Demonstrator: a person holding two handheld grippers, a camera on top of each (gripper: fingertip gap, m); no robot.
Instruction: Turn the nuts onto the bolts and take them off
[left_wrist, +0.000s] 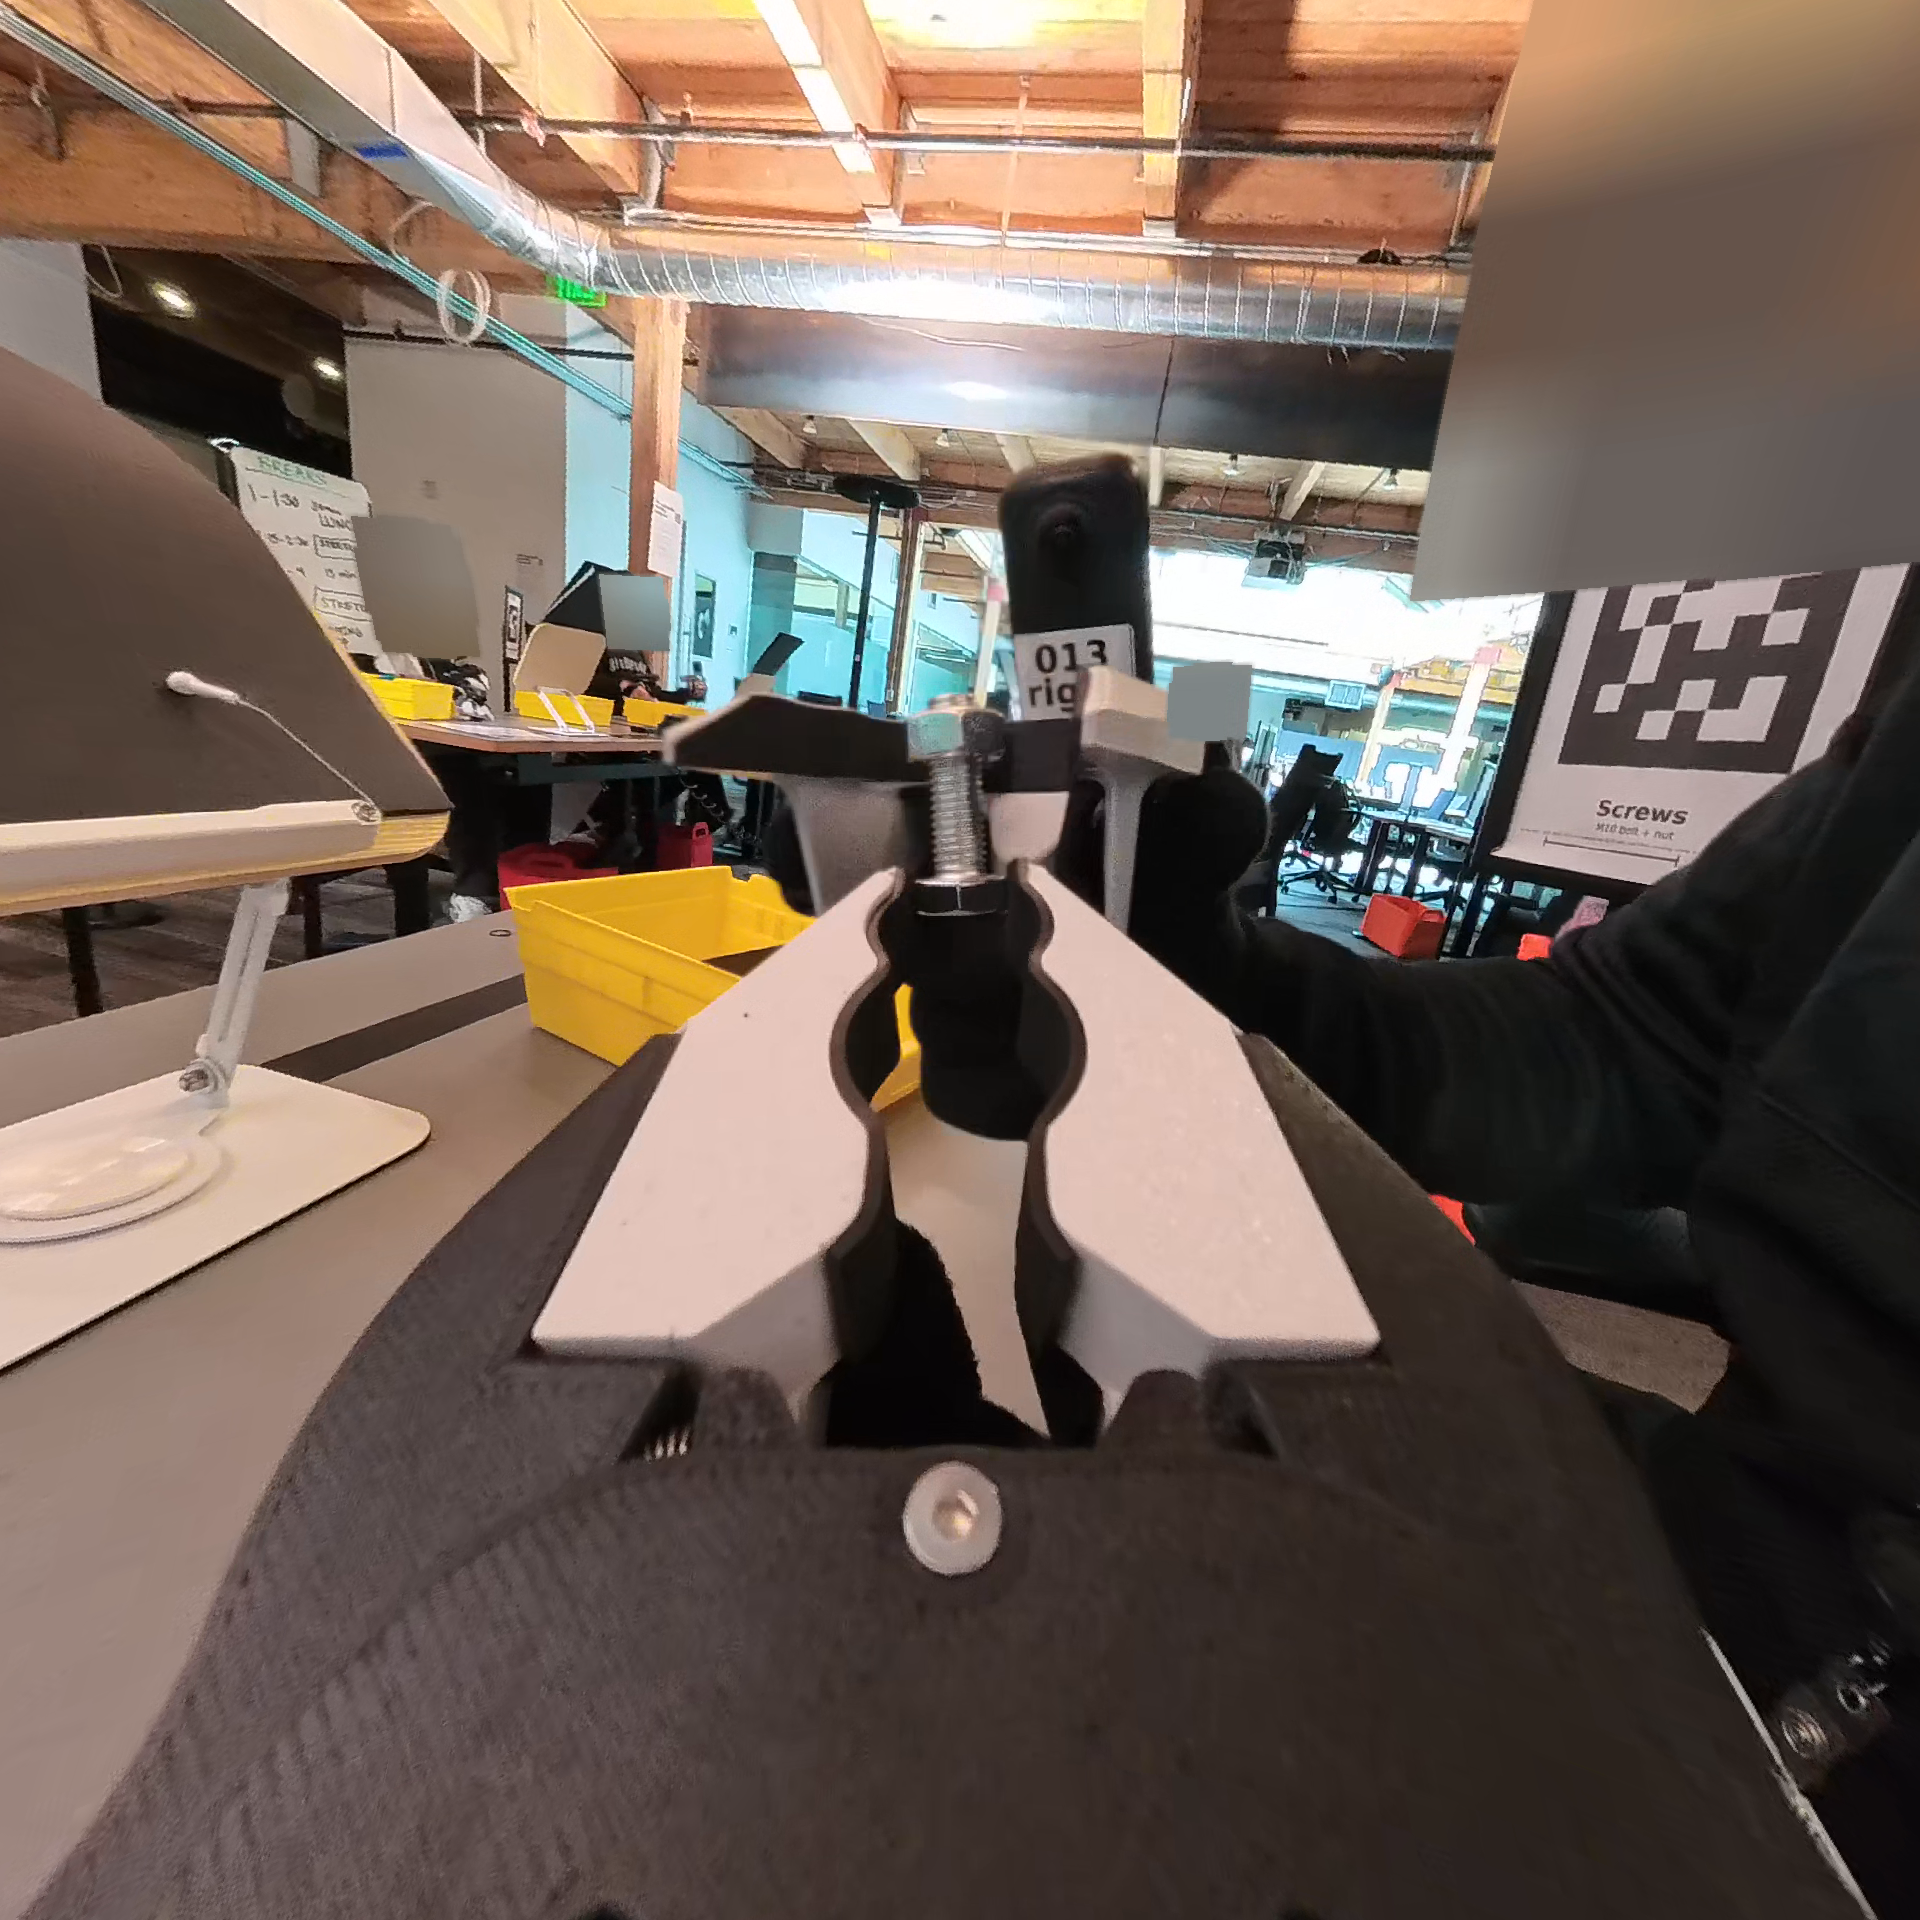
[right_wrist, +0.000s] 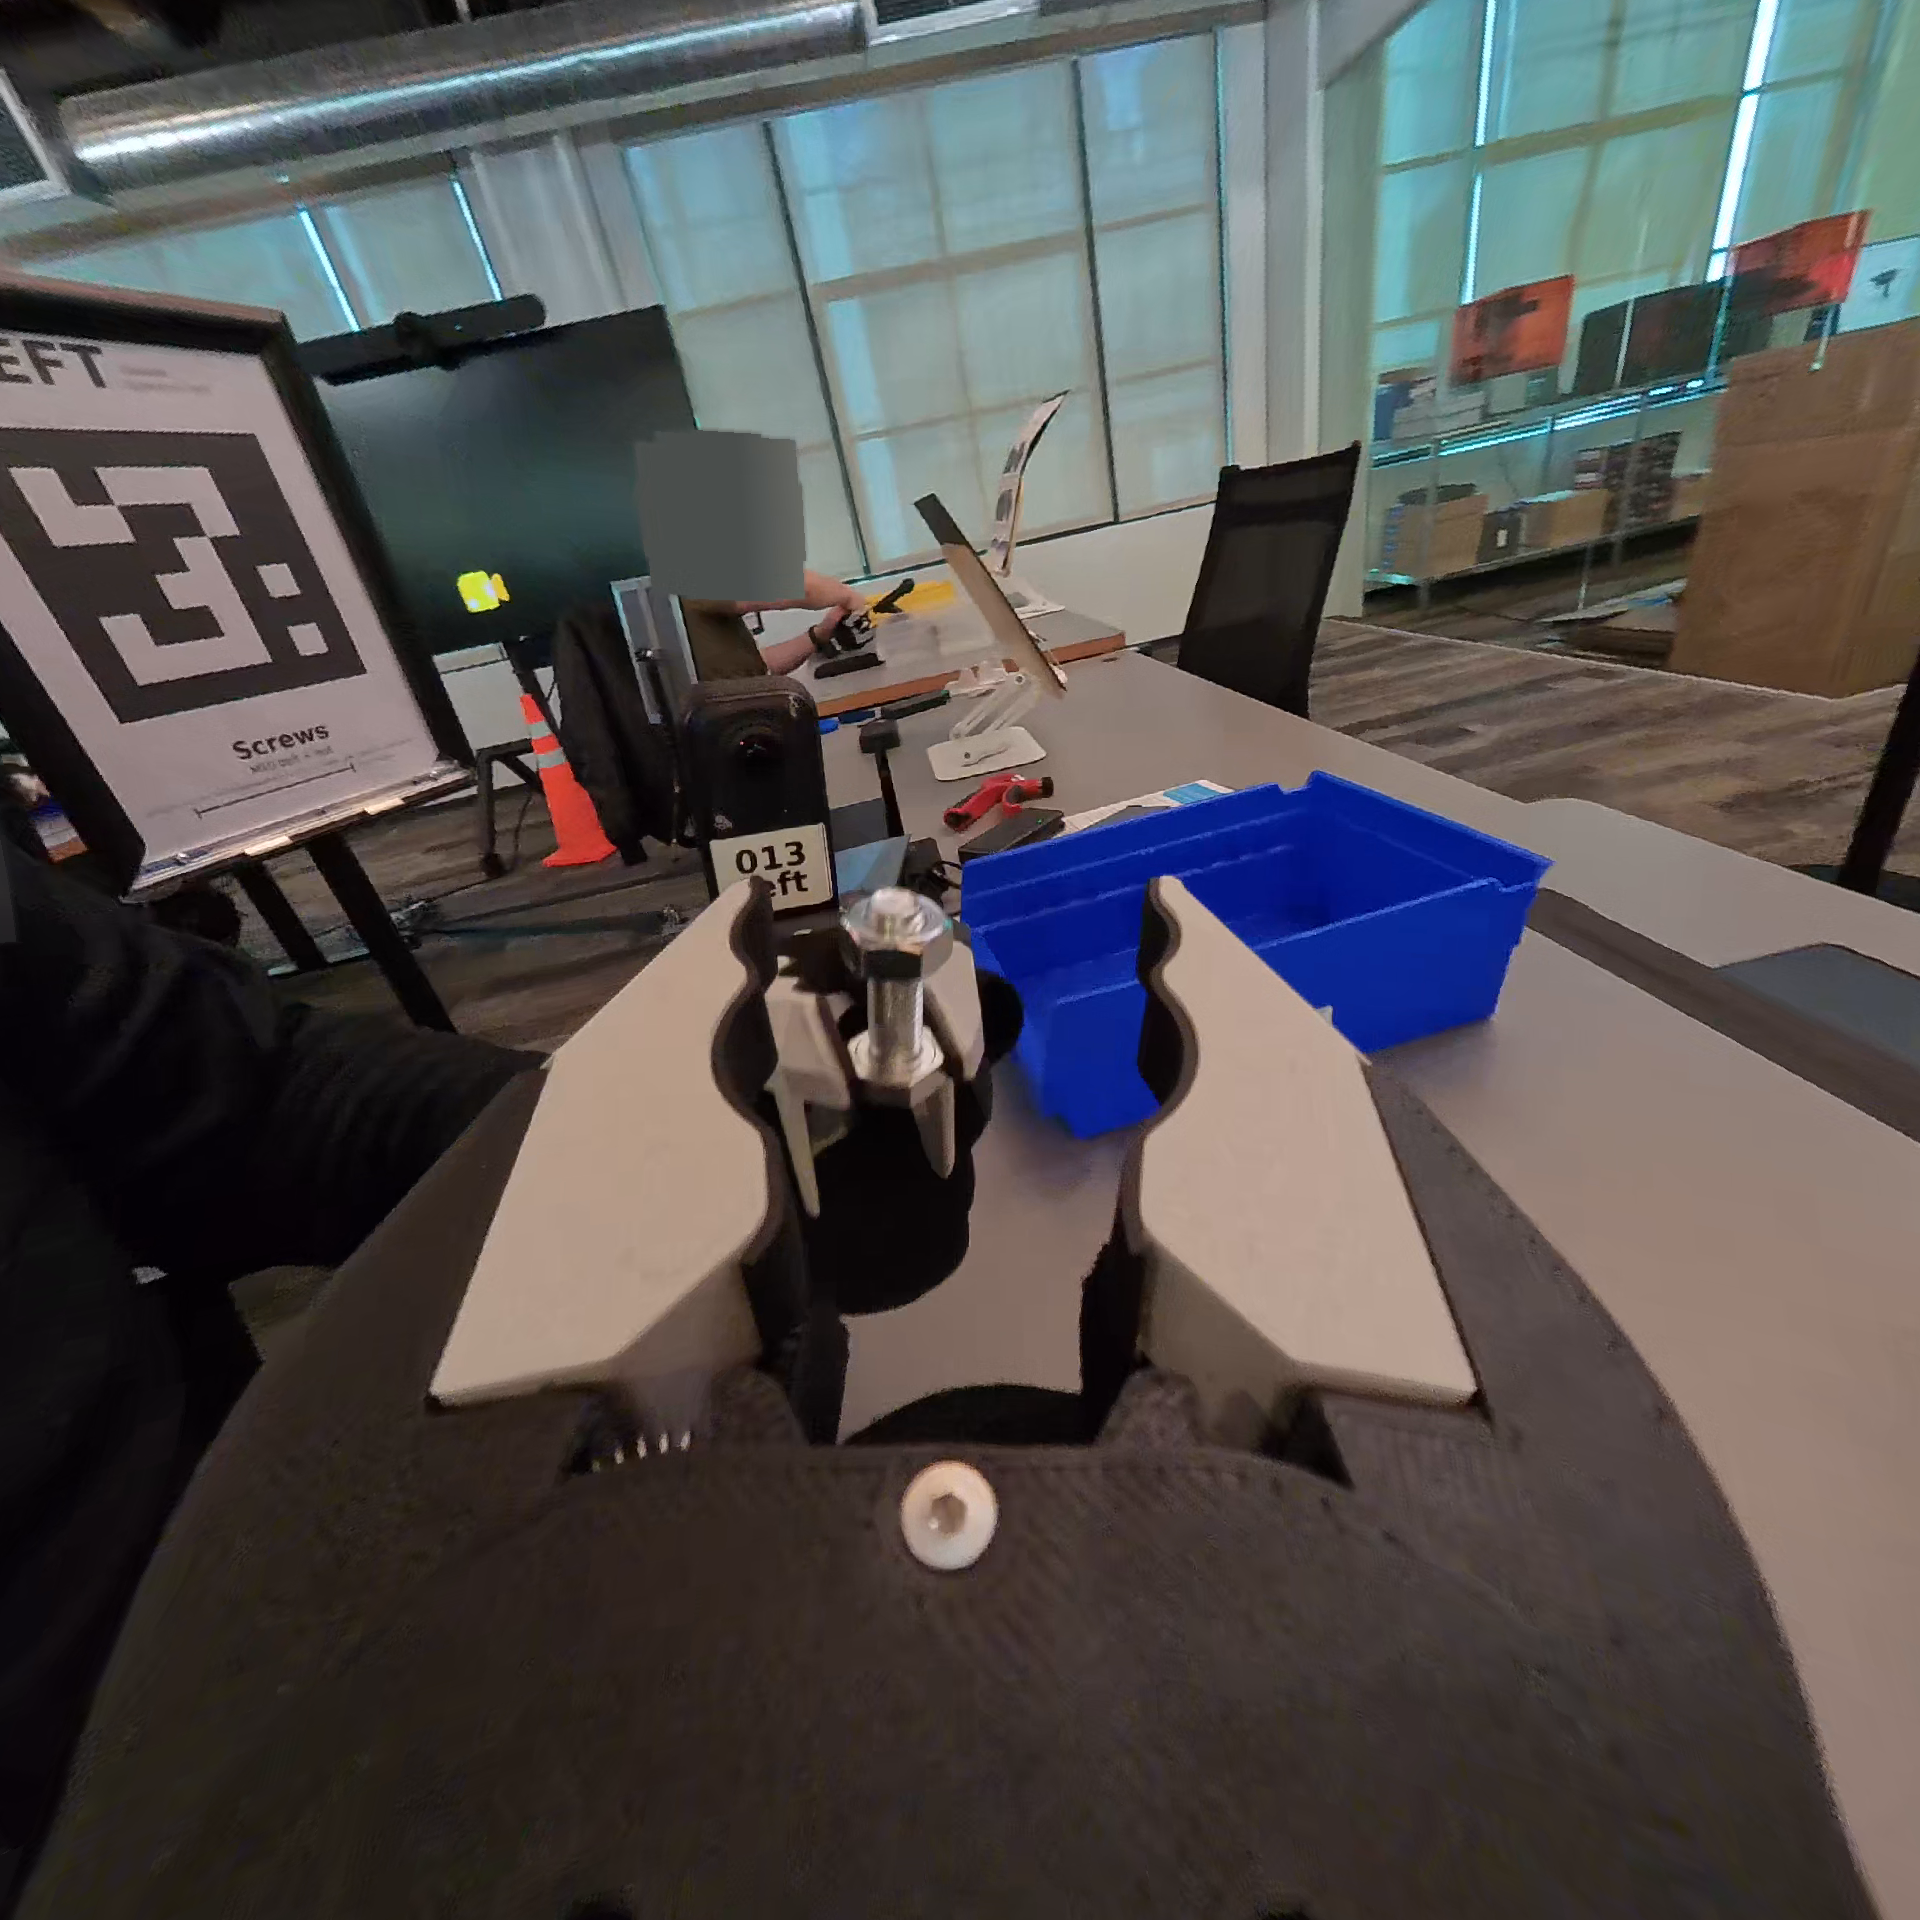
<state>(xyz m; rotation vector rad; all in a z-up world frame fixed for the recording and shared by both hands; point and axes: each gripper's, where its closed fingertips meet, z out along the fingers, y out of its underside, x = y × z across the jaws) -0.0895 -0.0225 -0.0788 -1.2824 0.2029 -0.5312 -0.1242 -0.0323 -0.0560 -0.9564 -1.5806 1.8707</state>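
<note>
Here, left tongs (left_wrist: 958, 894) clamped on bolt (left_wrist: 954, 821), right tongs (right_wrist: 951, 935) spread around nut (right_wrist: 896, 928).

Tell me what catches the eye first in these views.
A silver threaded steel bolt stands upright at the centre, its lower hex end clamped in the left hand-held gripper, a silver hex nut at its top. The right hand-held gripper is open around it; a bright blue plastic bin sits on the grey table just behind.
</note>
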